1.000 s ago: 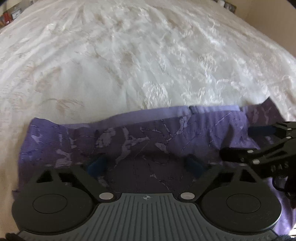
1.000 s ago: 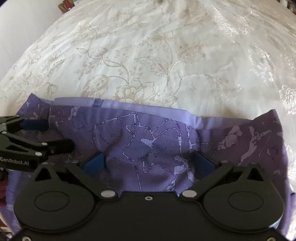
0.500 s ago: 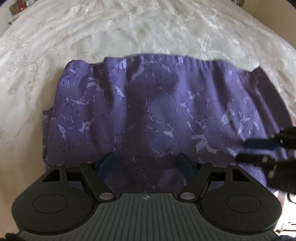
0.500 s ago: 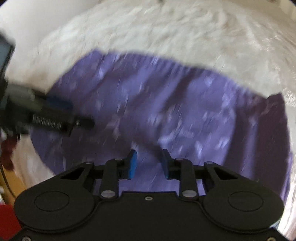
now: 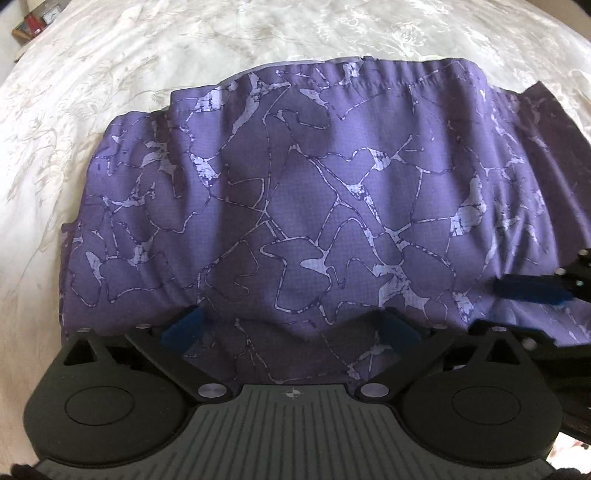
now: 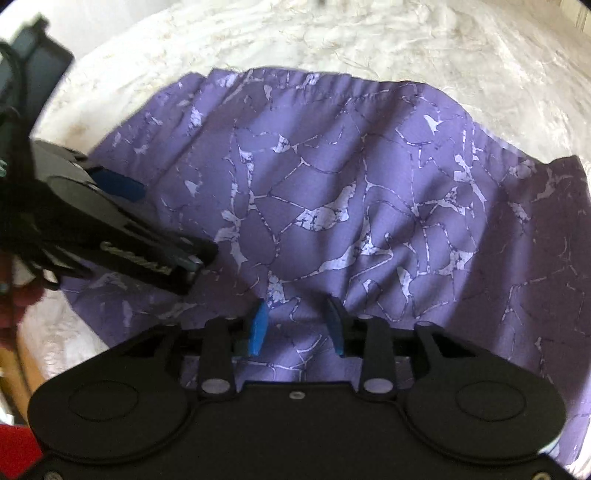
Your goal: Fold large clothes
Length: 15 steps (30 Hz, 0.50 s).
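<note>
A purple garment (image 5: 295, 192) with a pale crackle print lies folded on a white embroidered bedspread (image 5: 147, 55); it also fills the right wrist view (image 6: 351, 192). My left gripper (image 5: 291, 325) is open wide, with its blue pads (image 5: 183, 328) resting on the garment's near edge. My right gripper (image 6: 297, 325) is partly closed, with a fold of the purple cloth between its blue pads (image 6: 258, 325). The right gripper shows at the right edge of the left wrist view (image 5: 532, 291). The left gripper shows at the left of the right wrist view (image 6: 122, 229).
The bedspread (image 6: 406, 44) stretches beyond the garment on all far sides. A shelf with small items (image 5: 33, 26) stands past the bed's far left corner. A red object (image 6: 14, 446) sits at the bottom left of the right wrist view.
The garment went from a narrow strip showing its pale lining to a wider folded panel lying nearer the far side. The right gripper's jaws closed in from wide open. Both grippers rose.
</note>
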### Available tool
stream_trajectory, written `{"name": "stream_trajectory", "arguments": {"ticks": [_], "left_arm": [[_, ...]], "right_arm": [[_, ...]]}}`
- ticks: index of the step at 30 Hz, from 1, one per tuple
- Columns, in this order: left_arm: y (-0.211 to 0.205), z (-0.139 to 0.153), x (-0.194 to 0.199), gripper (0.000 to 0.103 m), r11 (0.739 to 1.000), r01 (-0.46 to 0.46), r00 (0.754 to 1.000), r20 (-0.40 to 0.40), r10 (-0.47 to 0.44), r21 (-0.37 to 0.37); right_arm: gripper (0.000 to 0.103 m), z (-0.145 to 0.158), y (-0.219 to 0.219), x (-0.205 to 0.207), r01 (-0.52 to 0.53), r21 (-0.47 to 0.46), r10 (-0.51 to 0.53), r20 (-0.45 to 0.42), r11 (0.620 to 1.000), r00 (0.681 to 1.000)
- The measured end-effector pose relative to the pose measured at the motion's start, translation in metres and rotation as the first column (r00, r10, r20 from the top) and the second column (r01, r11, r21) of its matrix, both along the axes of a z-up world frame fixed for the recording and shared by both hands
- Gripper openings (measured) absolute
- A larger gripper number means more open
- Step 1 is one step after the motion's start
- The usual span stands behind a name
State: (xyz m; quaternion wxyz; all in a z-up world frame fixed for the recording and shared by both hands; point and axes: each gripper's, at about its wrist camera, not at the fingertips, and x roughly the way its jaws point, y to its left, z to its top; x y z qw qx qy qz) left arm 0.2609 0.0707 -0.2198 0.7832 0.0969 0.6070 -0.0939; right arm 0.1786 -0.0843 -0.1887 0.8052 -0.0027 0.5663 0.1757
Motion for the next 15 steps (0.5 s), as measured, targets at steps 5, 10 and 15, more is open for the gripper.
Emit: {"name": "stream_trajectory", "arguments": {"ticks": [5, 10, 15], "left_arm": [[-0.006, -0.002, 0.001, 0.103, 0.999, -0.022, 1.0, -0.001, 0.022, 0.024], [-0.026, -0.007, 0.002, 0.103, 0.997, -0.052, 0.999, 0.002, 0.052, 0.06], [-0.04, -0.008, -0.003, 0.103, 0.994, -0.066, 0.998, 0.019, 0.064, 0.087]], "right_arm": [[0.065, 0.023, -0.051, -0.013, 0.116, 0.101, -0.12, 0.033, 0.988, 0.992], [0.088, 0.042, -0.13, -0.025, 0.293, 0.185, -0.309, 0.065, 0.938, 0.949], [0.101, 0.029, -0.199, -0.043, 0.492, 0.204, -0.502, -0.003, 0.846, 0.865]]}}
